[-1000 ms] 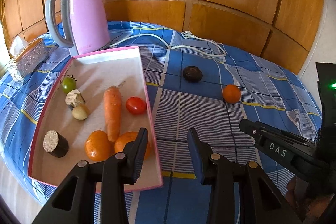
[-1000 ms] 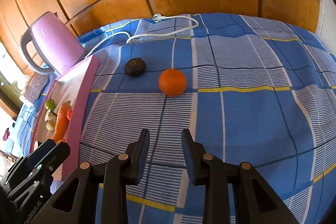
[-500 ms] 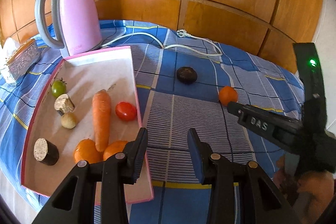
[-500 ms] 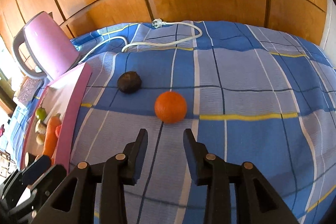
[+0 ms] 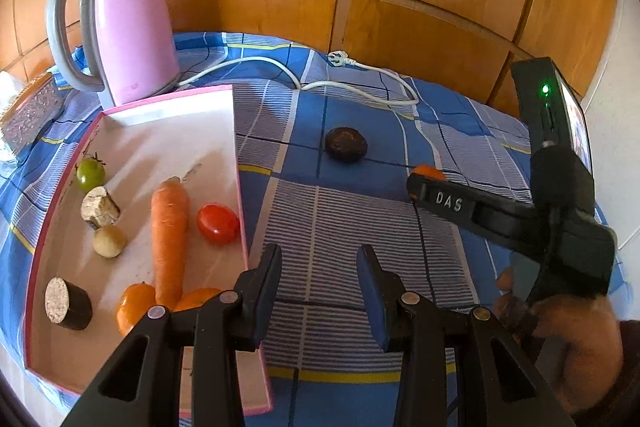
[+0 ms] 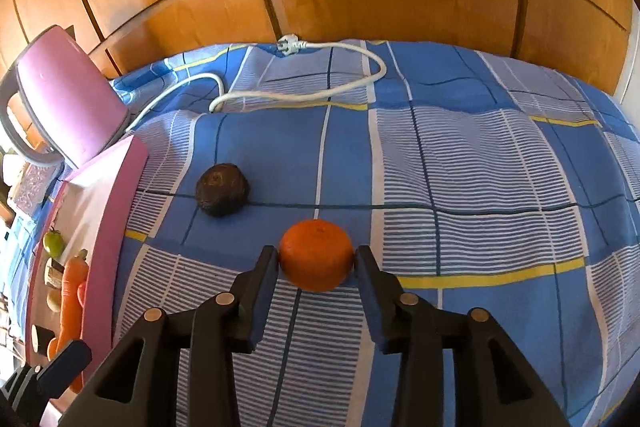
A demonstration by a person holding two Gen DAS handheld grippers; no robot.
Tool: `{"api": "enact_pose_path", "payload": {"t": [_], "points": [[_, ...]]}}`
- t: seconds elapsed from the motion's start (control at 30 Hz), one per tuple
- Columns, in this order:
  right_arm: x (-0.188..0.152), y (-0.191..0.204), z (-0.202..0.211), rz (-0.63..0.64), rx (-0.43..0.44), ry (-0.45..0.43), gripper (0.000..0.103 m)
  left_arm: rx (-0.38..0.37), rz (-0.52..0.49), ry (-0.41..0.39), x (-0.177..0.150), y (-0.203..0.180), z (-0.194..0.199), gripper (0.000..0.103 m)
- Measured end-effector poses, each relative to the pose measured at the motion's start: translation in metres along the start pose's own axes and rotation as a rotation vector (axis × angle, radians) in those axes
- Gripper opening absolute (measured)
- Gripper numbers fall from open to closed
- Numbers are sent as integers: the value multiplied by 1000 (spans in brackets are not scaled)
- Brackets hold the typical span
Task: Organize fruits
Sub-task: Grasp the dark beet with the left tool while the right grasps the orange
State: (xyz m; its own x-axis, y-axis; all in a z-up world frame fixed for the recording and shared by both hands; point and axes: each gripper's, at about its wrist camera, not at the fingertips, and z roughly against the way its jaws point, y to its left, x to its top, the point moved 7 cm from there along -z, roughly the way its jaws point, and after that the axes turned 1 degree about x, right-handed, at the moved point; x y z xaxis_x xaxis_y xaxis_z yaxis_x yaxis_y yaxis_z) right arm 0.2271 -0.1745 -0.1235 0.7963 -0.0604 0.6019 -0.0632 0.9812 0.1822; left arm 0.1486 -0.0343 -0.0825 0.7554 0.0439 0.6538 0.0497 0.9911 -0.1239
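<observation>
An orange [image 6: 316, 255] lies on the blue checked cloth, right between the tips of my right gripper [image 6: 316, 255]. Its jaws are opening and flank the fruit without clamping it. In the left wrist view that orange [image 5: 430, 171] peeks out behind one of the right gripper's fingers [image 5: 448, 203]. A dark wrinkled fruit [image 6: 222, 189] [image 5: 346, 144] sits just beyond it to the left. The pink-rimmed tray [image 5: 160, 131] holds a carrot [image 5: 170, 239], a red tomato [image 5: 218, 223], a green tomato [image 5: 90, 174] and two oranges [image 5: 134, 307]. My left gripper [image 5: 320, 255] hovers open and empty by the tray's right rim.
A pink kettle [image 5: 128, 23] stands behind the tray, its white cord [image 5: 360, 83] looping across the cloth to the back. Cork-like pieces [image 5: 68, 303] also lie in the tray. A patterned box [image 5: 30, 111] sits far left. Wooden panels close off the back. A hand [image 5: 560, 339] holds the right gripper.
My right gripper has moved forward until the orange sits between its tips, and its jaws have widened. The left gripper has drifted slightly, its jaws unchanged.
</observation>
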Motion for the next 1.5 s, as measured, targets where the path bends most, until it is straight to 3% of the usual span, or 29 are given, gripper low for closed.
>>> {"api": "enact_pose_path", "payload": {"t": [0.23,0.6,1.03,1.17,1.5], "points": [[-3,-3,4,29,-3,-15,39,-2,-7,0,10,-4,-9,40],[-4,-31,12,14,-79,-41,39,8,2,26,26,-11,-32,40],[1,-35,10,30,-76,-67,39,8,29,69,54,-14,-75,40],[1,-36,9,25,-68,-75,39,18,29,66,64,-18,-86,55],[1,-39,6,7,-35,-74,40,50,0,95,83,-22,-128,56]]}}
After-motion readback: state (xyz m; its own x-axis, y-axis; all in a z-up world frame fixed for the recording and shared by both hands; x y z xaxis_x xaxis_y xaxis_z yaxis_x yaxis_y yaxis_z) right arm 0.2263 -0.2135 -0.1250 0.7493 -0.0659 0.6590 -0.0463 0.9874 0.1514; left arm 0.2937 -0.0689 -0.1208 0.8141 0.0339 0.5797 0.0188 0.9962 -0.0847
